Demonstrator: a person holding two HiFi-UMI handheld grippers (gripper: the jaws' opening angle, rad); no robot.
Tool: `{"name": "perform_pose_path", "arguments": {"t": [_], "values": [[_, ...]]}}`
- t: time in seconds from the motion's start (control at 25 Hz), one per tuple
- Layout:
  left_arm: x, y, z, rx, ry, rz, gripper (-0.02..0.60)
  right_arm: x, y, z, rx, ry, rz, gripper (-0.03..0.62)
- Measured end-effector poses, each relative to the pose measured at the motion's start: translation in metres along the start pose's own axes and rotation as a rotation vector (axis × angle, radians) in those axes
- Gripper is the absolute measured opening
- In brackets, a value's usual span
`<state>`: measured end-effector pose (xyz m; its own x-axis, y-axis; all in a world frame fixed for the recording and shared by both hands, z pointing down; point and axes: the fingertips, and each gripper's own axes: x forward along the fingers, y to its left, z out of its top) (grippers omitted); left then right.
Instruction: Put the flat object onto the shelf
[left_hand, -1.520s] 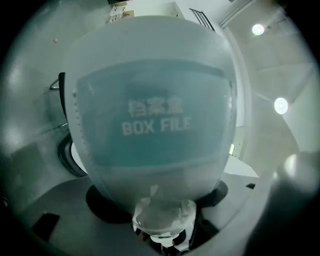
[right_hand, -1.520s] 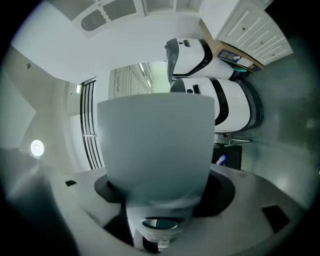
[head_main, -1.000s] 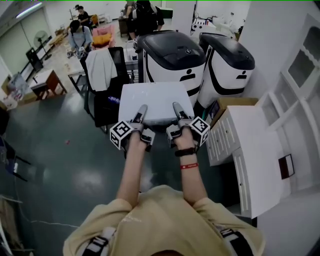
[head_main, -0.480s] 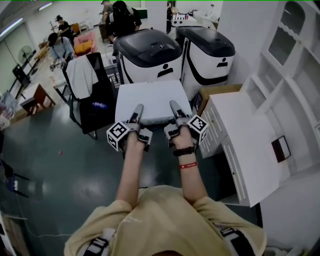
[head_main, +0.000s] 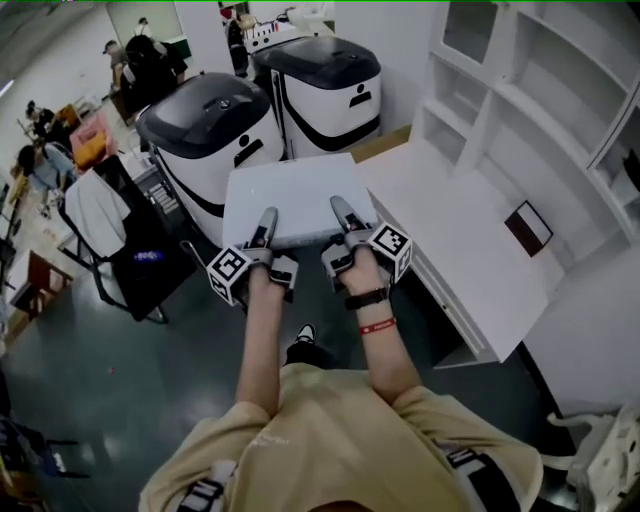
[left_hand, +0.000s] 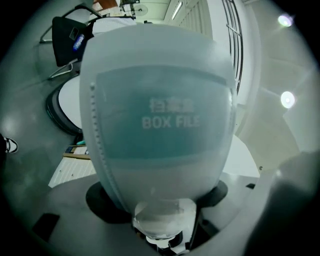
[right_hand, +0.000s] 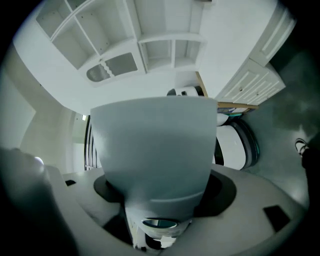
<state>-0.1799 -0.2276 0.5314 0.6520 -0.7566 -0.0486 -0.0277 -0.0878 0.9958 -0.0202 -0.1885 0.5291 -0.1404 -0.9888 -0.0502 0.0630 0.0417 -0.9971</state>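
The flat object is a pale grey box file (head_main: 298, 188), held level in front of me at its near edge. My left gripper (head_main: 266, 222) is shut on the file's near left part and my right gripper (head_main: 343, 213) on its near right part. In the left gripper view the file (left_hand: 160, 120) fills the middle and bears the print "BOX FILE". Seen from the right gripper view, its plain side (right_hand: 152, 145) runs out from between the jaws. The white shelf unit (head_main: 520, 90) stands to the right and ahead, its compartments open.
A white counter (head_main: 450, 235) juts from the shelf unit, with a small dark frame (head_main: 527, 227) on it. Two white and black machines (head_main: 205, 130) (head_main: 320, 75) stand straight ahead. A black chair with a white garment (head_main: 95, 215) is at the left; people (head_main: 140, 55) stand far back.
Both grippers have swung to the right together with the box file still held. The shelf unit and counter have come from the right edge closer to the file; the machines have shifted left.
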Motion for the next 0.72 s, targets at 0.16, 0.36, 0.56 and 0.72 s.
{"name": "perform_pose_path", "arguments": {"t": [0.16, 0.36, 0.56, 0.72], "values": [[0.062, 0.005, -0.051, 0.001, 0.151, 0.017, 0.337, -0.019, -0.003, 0.069, 0.013, -0.138, -0.009, 0.342], [0.140, 0.005, -0.113, -0.022, 0.318, 0.004, 0.337, -0.039, 0.004, 0.151, 0.006, -0.314, -0.005, 0.342], [0.202, 0.001, -0.170, -0.041, 0.472, -0.011, 0.337, -0.059, 0.014, 0.215, -0.016, -0.458, -0.005, 0.342], [0.238, -0.004, -0.212, -0.041, 0.577, -0.012, 0.337, -0.076, 0.018, 0.258, -0.008, -0.567, 0.008, 0.342]]}}
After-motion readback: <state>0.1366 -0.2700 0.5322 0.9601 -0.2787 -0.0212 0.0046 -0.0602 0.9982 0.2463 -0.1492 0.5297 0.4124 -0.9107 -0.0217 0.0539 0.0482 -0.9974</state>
